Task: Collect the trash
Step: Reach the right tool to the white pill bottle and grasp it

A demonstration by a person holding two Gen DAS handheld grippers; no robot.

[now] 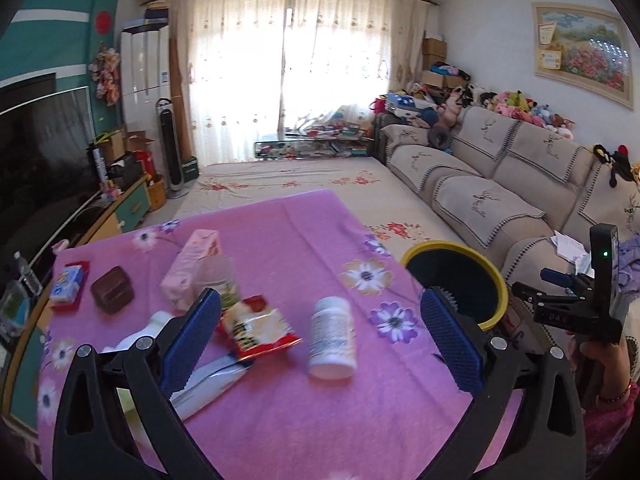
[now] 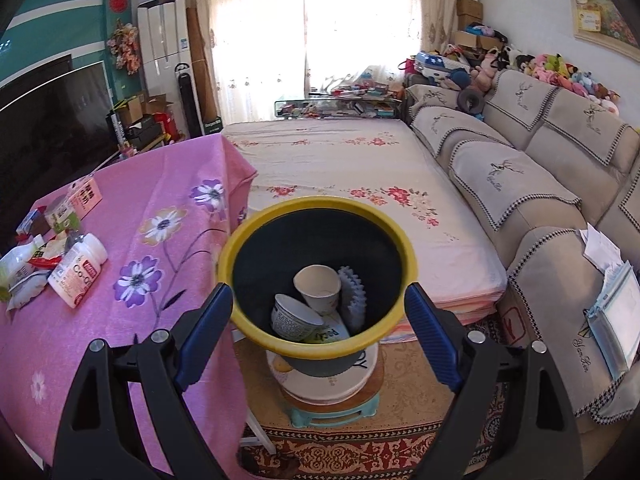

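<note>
My left gripper (image 1: 320, 340) is open above the pink flowered table (image 1: 280, 420). A white pill bottle (image 1: 333, 338) lies on its side between its fingers, and a red snack wrapper (image 1: 256, 330) lies by the left finger. A pink carton (image 1: 192, 268), a clear cup (image 1: 218, 276), a brown box (image 1: 112, 290) and a blue-red packet (image 1: 67, 286) lie further left. My right gripper (image 2: 318, 332) is open and empty over the yellow-rimmed black bin (image 2: 248, 248), which holds paper cups (image 2: 318, 286). The bin also shows in the left wrist view (image 1: 492, 272).
The bin stands on a plate stack and a small teal stool (image 2: 332, 414) right of the table. A floral mattress (image 2: 360, 168) lies beyond it and a beige sofa (image 2: 540, 184) runs along the right. A TV (image 1: 40, 148) stands at the left.
</note>
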